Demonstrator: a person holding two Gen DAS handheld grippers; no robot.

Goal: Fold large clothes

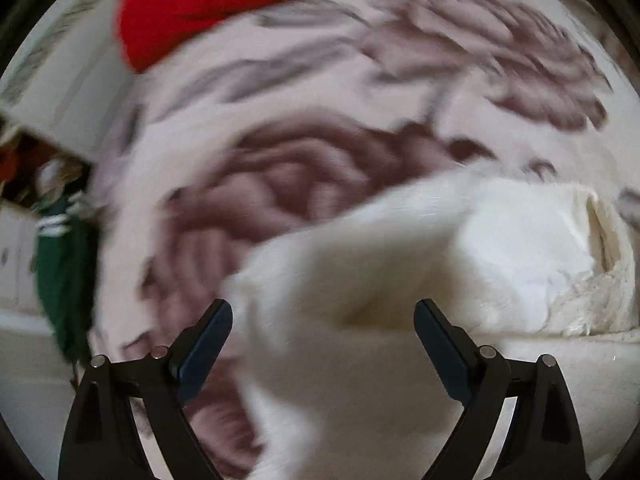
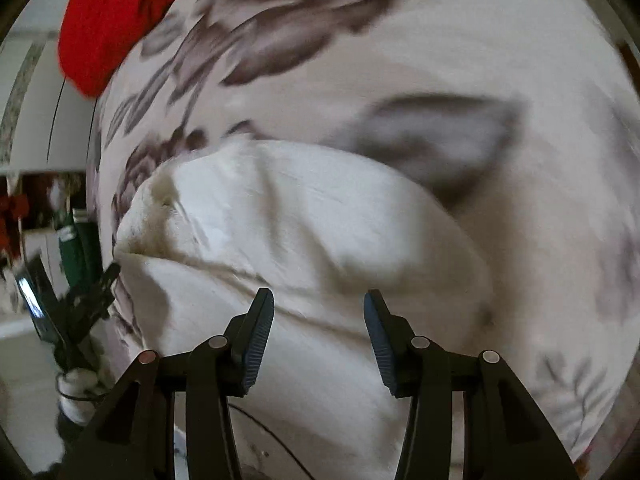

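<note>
A white fleecy garment [image 2: 288, 216] is seen lying in a soft heap on a bedspread printed with large grey-brown flowers [image 2: 460, 60], and both views are smeared by motion, so fine detail cannot be trusted. The right gripper [image 2: 319, 334] is held directly over the heap with its 2 jaws partly apart; nothing is pinched between them, the cloth merely lying below the gap. The left gripper [image 1: 323, 338] is carried with its jaws wide apart and empty, a blurred lobe of the white fabric showing between and beyond them, while the fuller, creased part of the pile lies off to its right. In the right wrist view the left tool appears at the far left edge — beside the garment's end, not above its middle. The heap's long axis is judged to run roughly from that left end across toward the right gripper, so the right hand is the nearer to the bulk of it (the left only to 1 end). Which edge is a hem or a sleeve cannot be told. A red cloth [image 1: 208, 4] lies well apart at the top of the bed — and something green [image 1: 64, 280] hangs off its left side.
</note>
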